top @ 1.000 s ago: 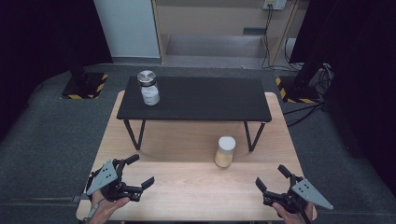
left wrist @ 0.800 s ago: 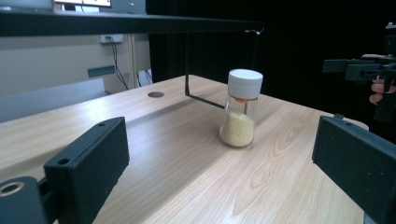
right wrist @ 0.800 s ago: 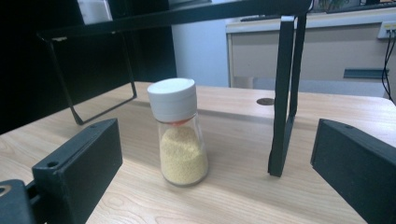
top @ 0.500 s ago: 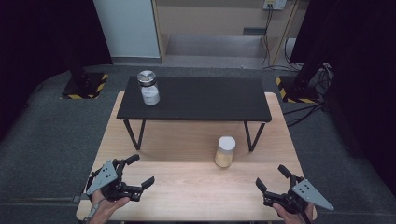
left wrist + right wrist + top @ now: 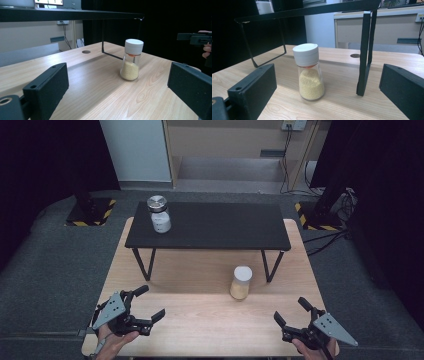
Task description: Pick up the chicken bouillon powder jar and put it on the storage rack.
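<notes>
Wooden table (image 5: 200,320) w/ a low black shelf (image 5: 215,225) standing on its far half, on thin black legs. Jar w/ white cap (image 5: 241,282), part-filled w/ yellow grains, stands upright on the wood just near of the shelf's front edge, close to the shelf's right front leg (image 5: 270,266), right of centre. In the right gripper view the same jar (image 5: 309,71) sits just left of that leg (image 5: 365,52), between the two jaws in line of sight but well beyond them. In the left gripper view the jar (image 5: 131,59) is out ahead, nothing touching it.

2nd jar w/ silver lid (image 5: 159,213) stands upright on the shelf top, far left end, white contents.

Left gripper (image 5: 145,303) hovers at near left corner of the table, held by a hand (image 5: 114,341); jaws spread wide, nothing between them. Right gripper (image 5: 291,311) at near right corner, jaws likewise spread apart, gripping nothing. Both grippers well apart from the grain jar and from each other. Grey three-cornered plate sits on top of each.

Grey carpet floor (image 5: 50,270) around the table; cables (image 5: 320,237) trail at far right.
</notes>
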Tool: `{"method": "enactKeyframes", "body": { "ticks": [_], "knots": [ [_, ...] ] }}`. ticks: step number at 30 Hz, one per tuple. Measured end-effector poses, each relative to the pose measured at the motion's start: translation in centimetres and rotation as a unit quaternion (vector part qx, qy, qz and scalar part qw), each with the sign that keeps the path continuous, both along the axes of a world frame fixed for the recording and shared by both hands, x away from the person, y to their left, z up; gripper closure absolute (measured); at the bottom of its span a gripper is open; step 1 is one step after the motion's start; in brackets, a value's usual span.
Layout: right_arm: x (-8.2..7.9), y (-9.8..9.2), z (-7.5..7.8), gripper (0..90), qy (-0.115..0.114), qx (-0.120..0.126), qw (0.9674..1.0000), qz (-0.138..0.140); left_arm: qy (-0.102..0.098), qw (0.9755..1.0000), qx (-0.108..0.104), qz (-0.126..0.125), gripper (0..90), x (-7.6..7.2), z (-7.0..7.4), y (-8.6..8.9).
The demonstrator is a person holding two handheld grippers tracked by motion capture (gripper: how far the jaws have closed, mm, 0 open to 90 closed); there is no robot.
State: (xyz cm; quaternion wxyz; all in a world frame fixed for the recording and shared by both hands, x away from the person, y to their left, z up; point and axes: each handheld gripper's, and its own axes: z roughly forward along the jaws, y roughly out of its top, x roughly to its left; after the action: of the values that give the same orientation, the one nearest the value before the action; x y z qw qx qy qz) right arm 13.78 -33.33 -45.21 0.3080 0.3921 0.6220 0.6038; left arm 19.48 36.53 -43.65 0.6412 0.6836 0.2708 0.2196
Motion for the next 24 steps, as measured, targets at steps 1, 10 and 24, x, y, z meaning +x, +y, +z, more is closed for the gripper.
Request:
{"method": "enactKeyframes", "body": {
  "ticks": [1, 10, 24],
  "knots": [
    [0.03, -0.01, -0.03, 0.7, 0.0, 0.001, 1.0, 0.0, 0.0, 1.0, -0.001, 0.001, 2.0, -0.02, 0.0, 0.01],
    [0.01, 0.27, 0.03, 0.6, 0.006, 0.003, 1.0, -0.003, 0.003, 1.0, -0.004, 0.009, 1.9, -0.07, -0.07, -0.05],
    [0.4, 0.69, 0.93, 0.7, 0.027, 0.011, 0.9995, 0.008, 0.005, 0.9999, -0.007, 0.011, 2.0, -0.18, -0.1, 0.29]
  ]
}}
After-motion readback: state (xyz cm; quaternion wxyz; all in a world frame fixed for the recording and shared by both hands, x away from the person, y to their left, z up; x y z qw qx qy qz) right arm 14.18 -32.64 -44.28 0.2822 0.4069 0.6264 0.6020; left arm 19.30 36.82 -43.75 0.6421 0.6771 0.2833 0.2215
